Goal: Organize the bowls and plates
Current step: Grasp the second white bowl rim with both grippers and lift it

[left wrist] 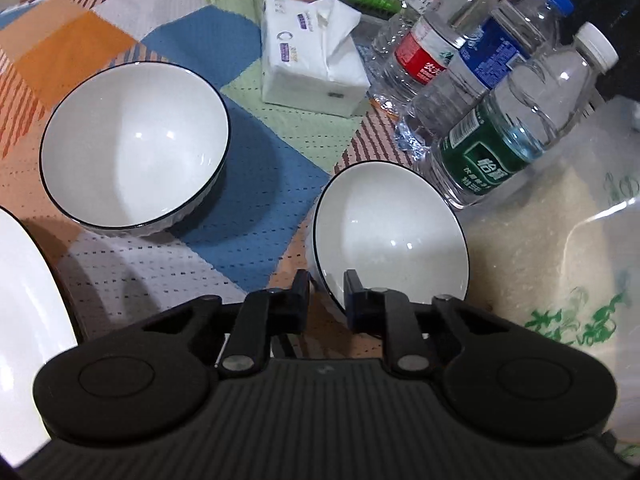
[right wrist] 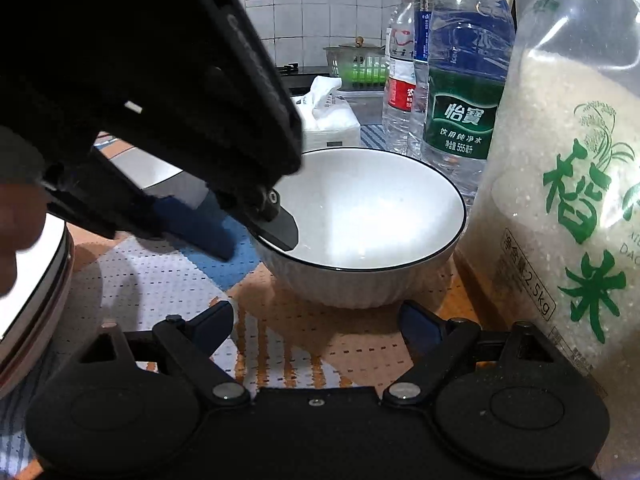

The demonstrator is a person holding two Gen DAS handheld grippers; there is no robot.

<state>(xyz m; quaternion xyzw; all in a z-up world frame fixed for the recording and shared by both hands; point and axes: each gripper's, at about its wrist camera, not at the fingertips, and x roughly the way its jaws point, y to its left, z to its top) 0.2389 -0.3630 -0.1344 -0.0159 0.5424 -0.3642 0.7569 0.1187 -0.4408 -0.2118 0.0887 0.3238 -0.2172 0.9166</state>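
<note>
Two white bowls with thin black rims sit on the patchwork cloth. The far one [left wrist: 134,146] stands upright at the left. My left gripper [left wrist: 327,292] is shut on the near rim of the closer bowl [left wrist: 390,232], one finger inside and one outside; the right wrist view shows this bowl [right wrist: 360,224] resting on the cloth with the left gripper's finger [right wrist: 280,232] in it. My right gripper [right wrist: 316,332] is open and empty just in front of that bowl. A white plate [left wrist: 24,320] lies at the left edge and also shows in the right wrist view [right wrist: 36,272].
Several water bottles [left wrist: 472,80] stand behind the held bowl. A tissue pack [left wrist: 312,56] lies at the back. A clear bag of rice [right wrist: 560,200] stands close on the right. A green dish rack [right wrist: 360,68] is far behind.
</note>
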